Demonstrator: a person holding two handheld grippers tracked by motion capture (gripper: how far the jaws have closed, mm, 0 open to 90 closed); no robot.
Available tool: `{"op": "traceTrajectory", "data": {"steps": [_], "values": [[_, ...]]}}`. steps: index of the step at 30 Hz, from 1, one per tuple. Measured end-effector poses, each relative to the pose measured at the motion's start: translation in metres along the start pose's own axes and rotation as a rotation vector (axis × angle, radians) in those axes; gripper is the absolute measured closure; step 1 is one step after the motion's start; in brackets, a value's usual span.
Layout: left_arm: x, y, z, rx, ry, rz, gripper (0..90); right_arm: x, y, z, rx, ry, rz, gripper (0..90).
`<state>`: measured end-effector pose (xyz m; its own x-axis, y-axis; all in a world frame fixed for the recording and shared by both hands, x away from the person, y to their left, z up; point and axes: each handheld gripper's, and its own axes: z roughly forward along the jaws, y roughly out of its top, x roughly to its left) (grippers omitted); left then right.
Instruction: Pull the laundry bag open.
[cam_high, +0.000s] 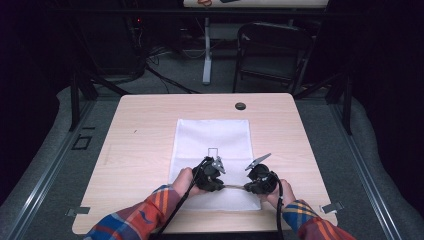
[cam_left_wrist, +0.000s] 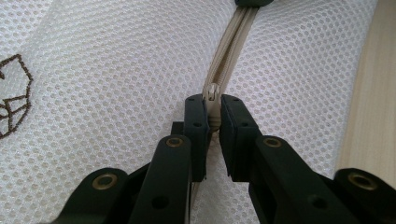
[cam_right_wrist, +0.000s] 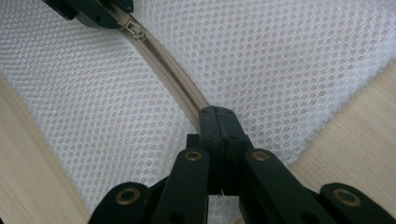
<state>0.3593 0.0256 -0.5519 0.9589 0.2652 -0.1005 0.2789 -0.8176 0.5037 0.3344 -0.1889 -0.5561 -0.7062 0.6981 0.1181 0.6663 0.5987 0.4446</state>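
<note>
Left gripper (cam_left_wrist: 213, 114): you're clamped on the zipper pull (cam_left_wrist: 213, 93).
Right gripper (cam_right_wrist: 215, 116): you're pinching the zipper tape (cam_right_wrist: 173, 84) of the mesh bag (cam_high: 212, 135).

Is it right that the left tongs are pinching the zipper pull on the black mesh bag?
Not quite. The mesh bag is white, not black, as the left gripper view shows. The rest holds: the left tongs are shut on the small beige zipper pull of its beige zipper.

A mesh bag (cam_high: 212, 145) is lying on the table (cam_high: 140, 150), its zipper (cam_high: 234, 187) running along the near edge; a chair (cam_high: 270, 50) is standing behind the table.
</note>
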Motion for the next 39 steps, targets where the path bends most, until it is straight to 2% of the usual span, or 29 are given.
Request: {"op": "traceTrajectory", "data": {"steps": [10,17,21,25,32,39], "values": [[0.000,-0.003,-0.002,-0.007,-0.005,0.001,81.1,0.000,0.000,0.000,-0.003,0.000,0.006,90.0],[-0.001,-0.004,-0.004,0.011,0.006,0.023,81.0,0.001,0.000,0.000,-0.006,-0.004,0.009,90.0],[-0.001,-0.005,-0.004,0.012,0.003,0.018,81.0,0.001,0.000,0.000,-0.007,-0.004,0.009,90.0],[-0.001,-0.007,-0.006,0.006,0.011,0.032,81.1,0.000,0.000,0.000,0.003,-0.002,0.003,90.0],[0.000,-0.011,-0.007,0.016,0.010,0.026,81.0,0.001,0.000,0.000,-0.001,0.001,0.006,90.0],[0.006,-0.020,-0.012,0.021,0.007,-0.003,81.0,0.000,0.000,0.000,0.004,0.005,0.004,90.0]]}}
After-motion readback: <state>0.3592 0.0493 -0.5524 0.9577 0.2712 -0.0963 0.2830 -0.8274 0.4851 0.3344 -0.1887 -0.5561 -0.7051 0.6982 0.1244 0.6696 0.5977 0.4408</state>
